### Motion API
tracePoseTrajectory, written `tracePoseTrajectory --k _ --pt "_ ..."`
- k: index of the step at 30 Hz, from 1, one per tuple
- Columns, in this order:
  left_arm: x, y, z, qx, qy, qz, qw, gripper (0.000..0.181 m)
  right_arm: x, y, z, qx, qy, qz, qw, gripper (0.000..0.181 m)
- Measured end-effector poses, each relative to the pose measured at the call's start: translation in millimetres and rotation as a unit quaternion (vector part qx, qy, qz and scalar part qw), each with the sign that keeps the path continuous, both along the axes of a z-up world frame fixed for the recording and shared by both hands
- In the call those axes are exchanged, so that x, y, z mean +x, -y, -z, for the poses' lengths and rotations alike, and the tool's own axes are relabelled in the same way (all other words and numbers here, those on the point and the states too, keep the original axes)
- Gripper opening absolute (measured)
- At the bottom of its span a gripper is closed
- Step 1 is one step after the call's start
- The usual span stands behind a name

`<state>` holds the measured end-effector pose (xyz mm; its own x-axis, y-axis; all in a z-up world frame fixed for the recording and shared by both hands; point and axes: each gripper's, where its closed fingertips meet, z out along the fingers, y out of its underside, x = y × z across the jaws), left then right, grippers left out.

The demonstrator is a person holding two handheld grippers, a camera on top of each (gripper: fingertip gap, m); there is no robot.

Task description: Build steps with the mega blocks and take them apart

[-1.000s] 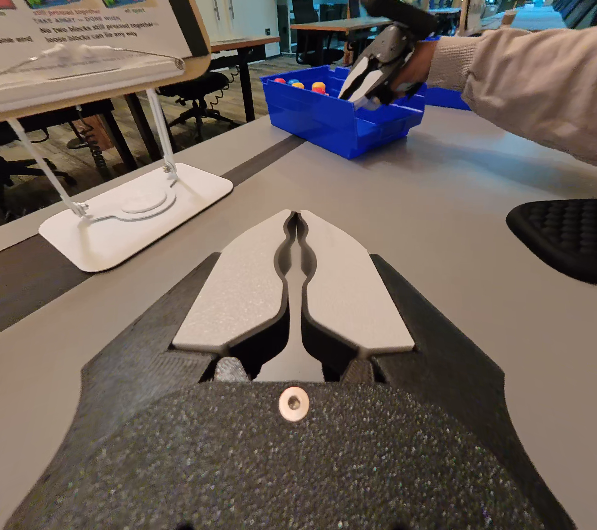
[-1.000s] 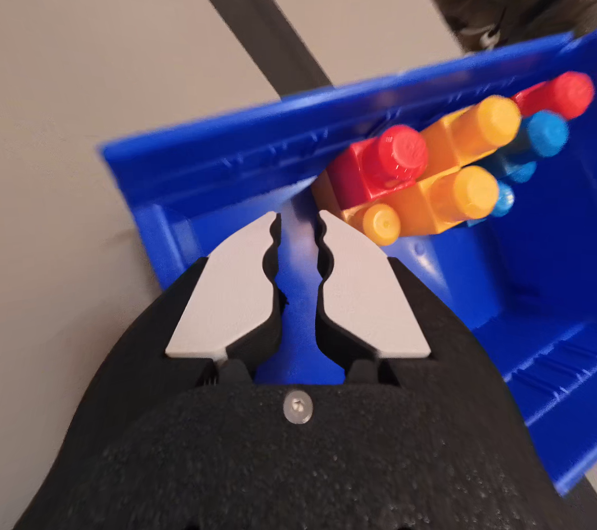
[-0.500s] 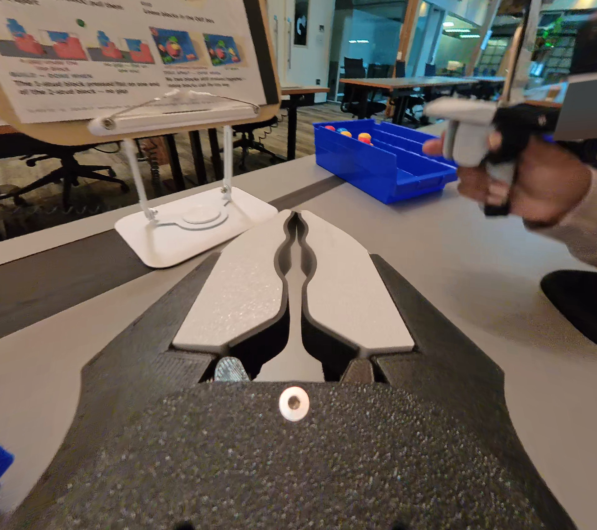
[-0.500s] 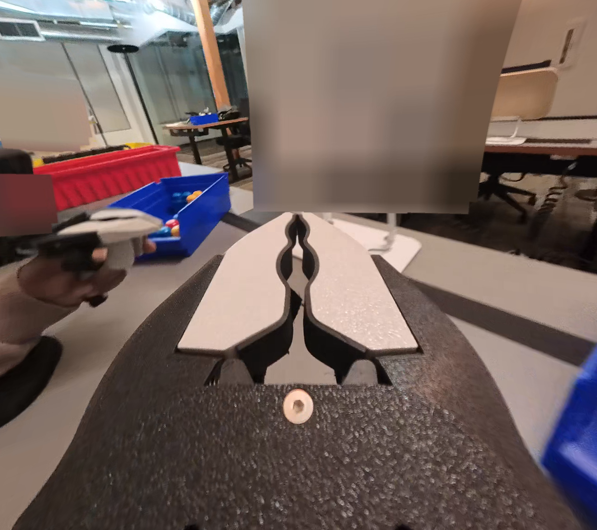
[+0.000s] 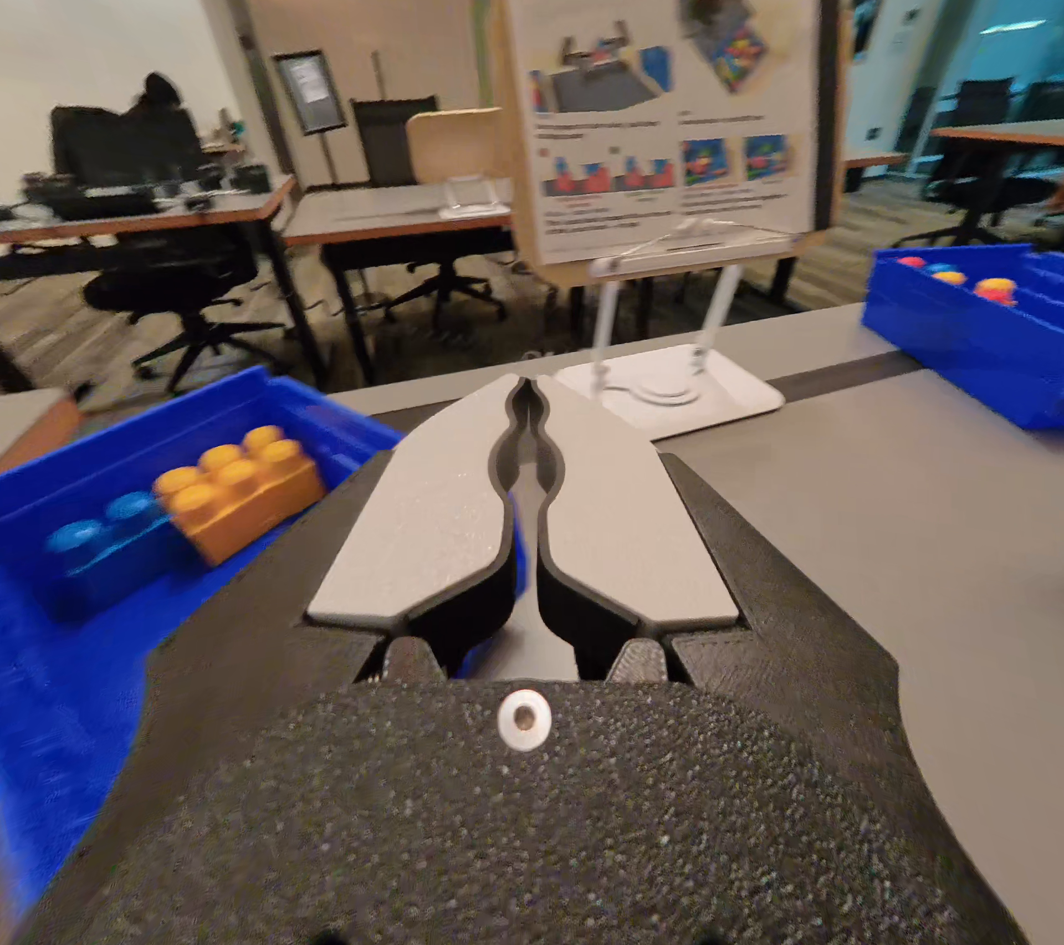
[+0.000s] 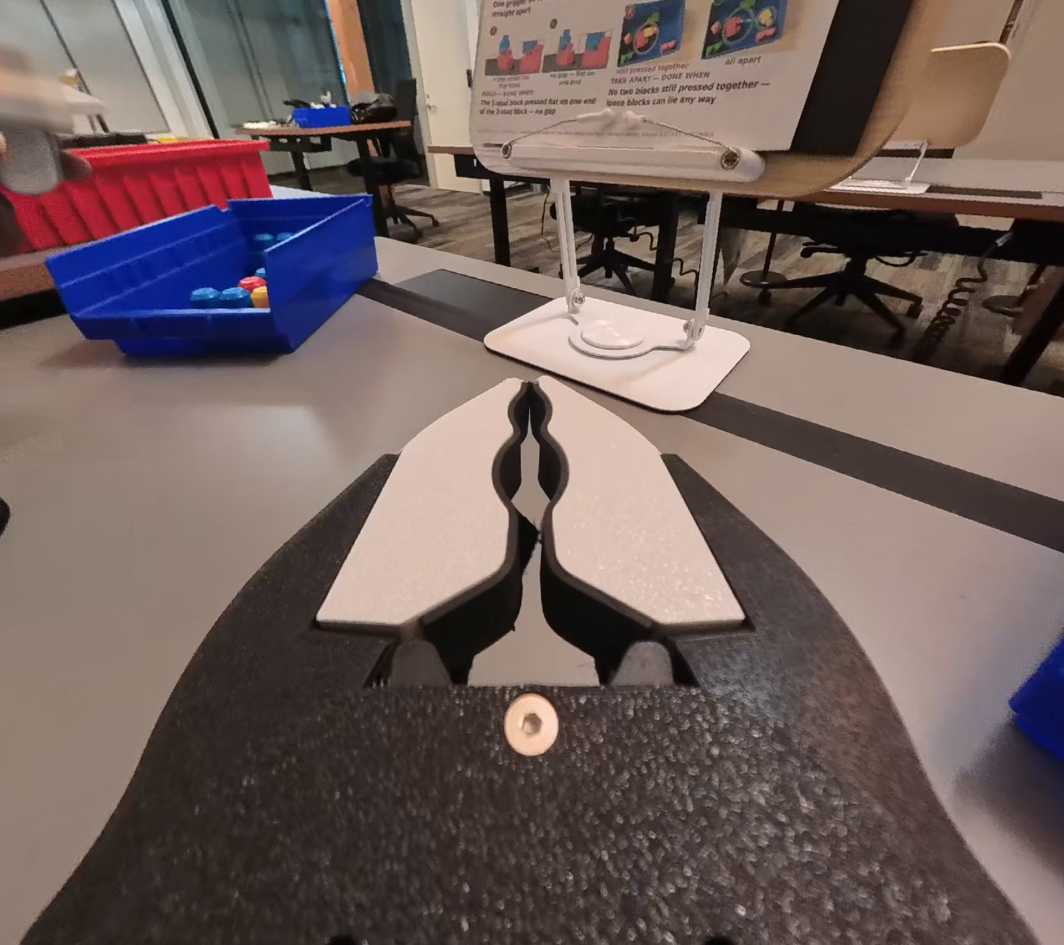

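Swung away from the far bin, the left gripper [image 5: 527, 390] is now brought beside a blue bin [image 5: 173, 422] left of its jaws, where the orange block [image 5: 239, 491] and blue block [image 5: 98, 543] lie. Both grippers' jaws are nearly closed and empty; the right gripper [image 6: 528, 390] is held over bare surface [image 6: 173, 456]. Judged as fetching: jaws must be opened next.

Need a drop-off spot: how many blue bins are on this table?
2. Left bin holds an orange block and a blue block; right bin holds more blocks. None seems hidden.
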<state>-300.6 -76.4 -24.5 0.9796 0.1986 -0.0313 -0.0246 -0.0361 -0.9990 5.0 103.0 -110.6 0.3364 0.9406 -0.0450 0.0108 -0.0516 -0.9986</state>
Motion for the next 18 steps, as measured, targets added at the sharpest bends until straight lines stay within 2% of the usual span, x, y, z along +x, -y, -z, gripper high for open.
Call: tracePoseTrajectory --k 4,6,8,13,18 --pt "-60 24 -2 -0.082 -0.019 -0.047 0.995 0.003 -4 8 1 -0.004 0.003 -0.017 1.000 0.000" --pt "-84 27 10 -0.153 -0.024 -0.051 0.987 0.019 -8 13 4 -0.002 0.011 -0.026 1.000 0.000" --pt "-103 25 26 -0.216 -0.020 -0.041 0.975 0.027 -12 18 9 -0.002 0.021 -0.040 0.999 0.000" --pt "-165 16 64 -0.354 -0.061 -0.057 0.931 0.038 -16 24 13 0.000 0.025 -0.050 0.998 0.000" --pt "-210 -5 101 -0.463 -0.102 -0.052 0.879 0.033 -20 25 31 -0.030 0.055 -0.065 0.996 0.000"
